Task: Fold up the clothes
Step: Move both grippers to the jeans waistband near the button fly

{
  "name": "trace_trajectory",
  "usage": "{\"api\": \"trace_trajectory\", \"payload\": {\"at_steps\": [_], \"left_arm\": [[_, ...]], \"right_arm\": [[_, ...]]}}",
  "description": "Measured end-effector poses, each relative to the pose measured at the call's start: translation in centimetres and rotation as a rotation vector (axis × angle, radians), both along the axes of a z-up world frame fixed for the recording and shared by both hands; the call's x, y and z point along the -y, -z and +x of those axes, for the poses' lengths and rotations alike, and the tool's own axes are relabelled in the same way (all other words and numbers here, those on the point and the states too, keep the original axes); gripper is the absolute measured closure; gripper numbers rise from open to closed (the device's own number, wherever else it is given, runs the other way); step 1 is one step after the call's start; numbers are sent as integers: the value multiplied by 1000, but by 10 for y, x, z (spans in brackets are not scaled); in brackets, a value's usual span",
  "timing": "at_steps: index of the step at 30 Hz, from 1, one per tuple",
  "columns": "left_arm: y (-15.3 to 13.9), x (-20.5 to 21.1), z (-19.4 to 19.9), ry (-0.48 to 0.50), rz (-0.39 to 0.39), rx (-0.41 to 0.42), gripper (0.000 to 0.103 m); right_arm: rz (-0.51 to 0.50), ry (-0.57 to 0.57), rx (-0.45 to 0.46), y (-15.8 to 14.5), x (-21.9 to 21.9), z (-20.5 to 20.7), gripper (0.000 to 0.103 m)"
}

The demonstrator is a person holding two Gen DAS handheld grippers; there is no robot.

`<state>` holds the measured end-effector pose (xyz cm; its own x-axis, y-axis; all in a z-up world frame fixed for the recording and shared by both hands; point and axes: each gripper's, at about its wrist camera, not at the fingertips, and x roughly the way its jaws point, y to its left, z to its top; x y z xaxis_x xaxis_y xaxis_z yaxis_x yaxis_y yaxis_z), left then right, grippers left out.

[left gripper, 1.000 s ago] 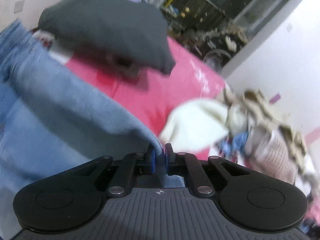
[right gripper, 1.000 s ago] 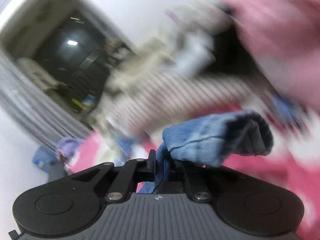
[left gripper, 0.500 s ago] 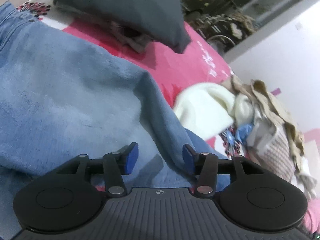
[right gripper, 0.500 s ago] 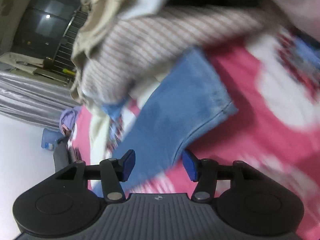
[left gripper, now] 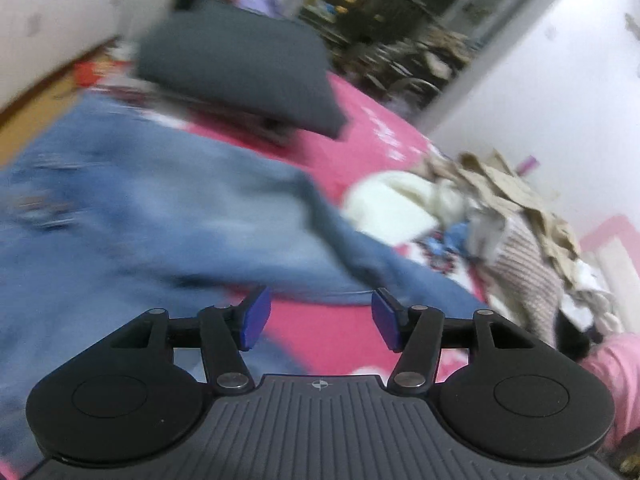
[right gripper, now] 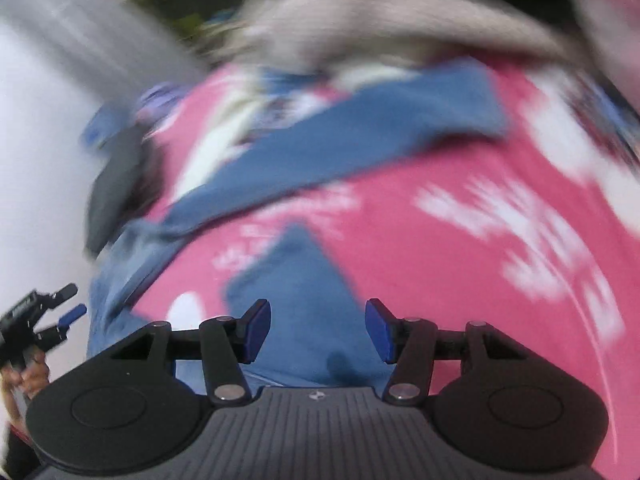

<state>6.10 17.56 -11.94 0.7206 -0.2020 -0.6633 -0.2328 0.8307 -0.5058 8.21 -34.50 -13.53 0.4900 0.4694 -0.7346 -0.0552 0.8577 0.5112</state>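
Observation:
Light blue jeans (left gripper: 140, 216) lie spread on the pink flowered bedsheet (left gripper: 340, 352), blurred by motion. My left gripper (left gripper: 320, 320) hovers over the sheet just short of a jeans leg, its jaws opening with nothing between them. In the right wrist view one jeans leg (right gripper: 360, 140) runs across the bed and another denim part (right gripper: 304, 300) lies under my right gripper (right gripper: 318, 328), which is open, its pads clear of the cloth. The left gripper (right gripper: 44, 320) shows at that view's left edge, held by a hand.
A dark grey pillow (left gripper: 240, 68) rests at the head of the bed. A pile of clothes (left gripper: 512, 216) with a white garment (left gripper: 396, 200) sits along the wall on the right. A pink garment (left gripper: 616, 368) lies at the right edge.
Both grippers were shut on denim a second ago and have let go and opened. The jeans now lie on the bed. Both grippers have drawn back from the cloth, and the right one has swung round.

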Motion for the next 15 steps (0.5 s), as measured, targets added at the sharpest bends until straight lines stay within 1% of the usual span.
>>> {"api": "trace_trajectory", "payload": {"at_steps": [3, 5, 8, 9, 10, 11, 12, 14, 15], "left_arm": [[-2, -40, -50, -126, 42, -37, 46], [2, -71, -83, -234, 54, -75, 45], [15, -116, -123, -395, 49, -132, 43], [19, -128, -133, -443, 56, -148, 43], [22, -137, -139, -472, 60, -154, 43], [26, -147, -143, -494, 59, -154, 43], [28, -153, -144, -501, 57, -148, 43], [30, -159, -140, -478, 63, -121, 43], [30, -160, -133, -437, 84, -105, 43]], "right_arm": [[-34, -202, 85, -18, -58, 6, 47], [-39, -362, 132, -25, -102, 5, 47], [-67, -651, 175, -21, -169, -14, 47], [-88, -745, 174, -16, -190, -24, 48], [-123, -827, 154, -8, -207, -35, 48], [-158, -900, 133, 0, -222, -46, 48], [-191, -949, 117, 6, -232, -55, 48], [-240, -1008, 95, 15, -245, -69, 48], [-236, -1007, 88, 15, -247, -69, 48]]}}
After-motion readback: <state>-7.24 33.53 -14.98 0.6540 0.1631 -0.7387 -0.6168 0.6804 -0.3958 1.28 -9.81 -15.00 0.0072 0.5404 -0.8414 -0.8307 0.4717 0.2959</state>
